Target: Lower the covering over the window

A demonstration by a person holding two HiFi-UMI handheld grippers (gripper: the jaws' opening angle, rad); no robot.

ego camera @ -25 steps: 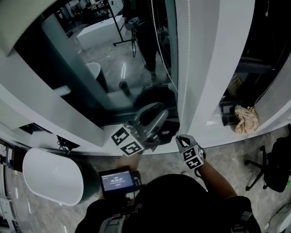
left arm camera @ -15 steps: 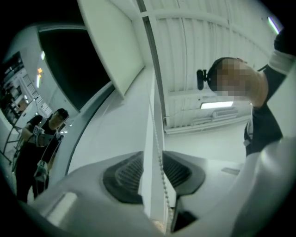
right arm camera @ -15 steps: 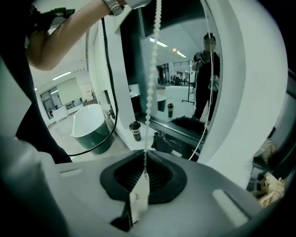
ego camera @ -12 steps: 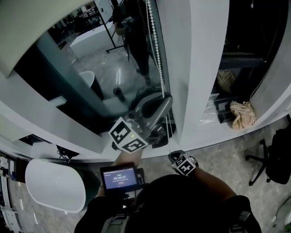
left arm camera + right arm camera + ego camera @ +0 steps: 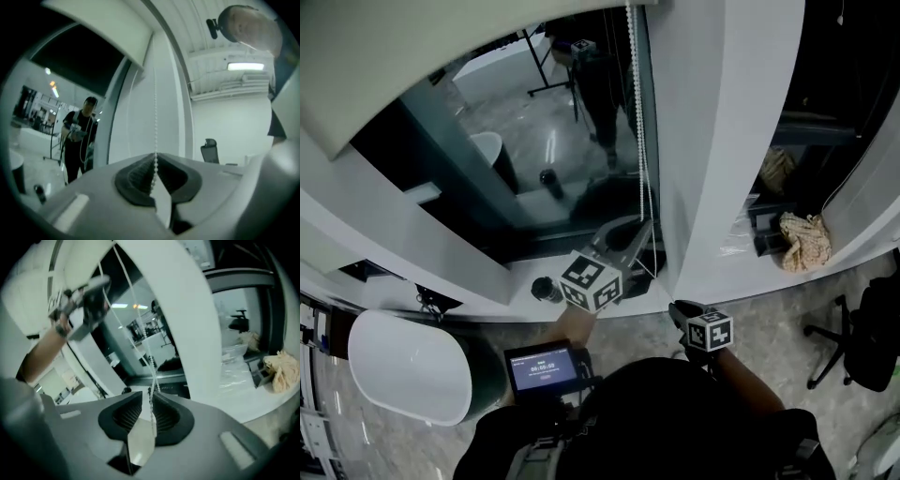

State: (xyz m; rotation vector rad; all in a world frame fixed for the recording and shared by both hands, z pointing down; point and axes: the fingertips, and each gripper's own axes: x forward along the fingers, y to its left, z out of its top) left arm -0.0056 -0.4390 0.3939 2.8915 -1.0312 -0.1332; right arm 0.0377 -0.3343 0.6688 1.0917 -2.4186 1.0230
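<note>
Dark window glass point(image 5: 534, 159) fills the background beside a white pillar point(image 5: 722, 141), and the bead chain point(image 5: 641, 141) hangs down the pane's right edge. Half a second ago the left hand-held gripper point(image 5: 636, 236) stood spread beside the chain; now it is closing, pads pinching the beads. The right hand-held gripper point(image 5: 680, 309), lower down, is opening with the chain loose between its jaws. A white tub point(image 5: 394, 323) at lower left shows a plain white inside, and a crumpled cloth point(image 5: 806, 242) lies in the right-hand recess.
</note>
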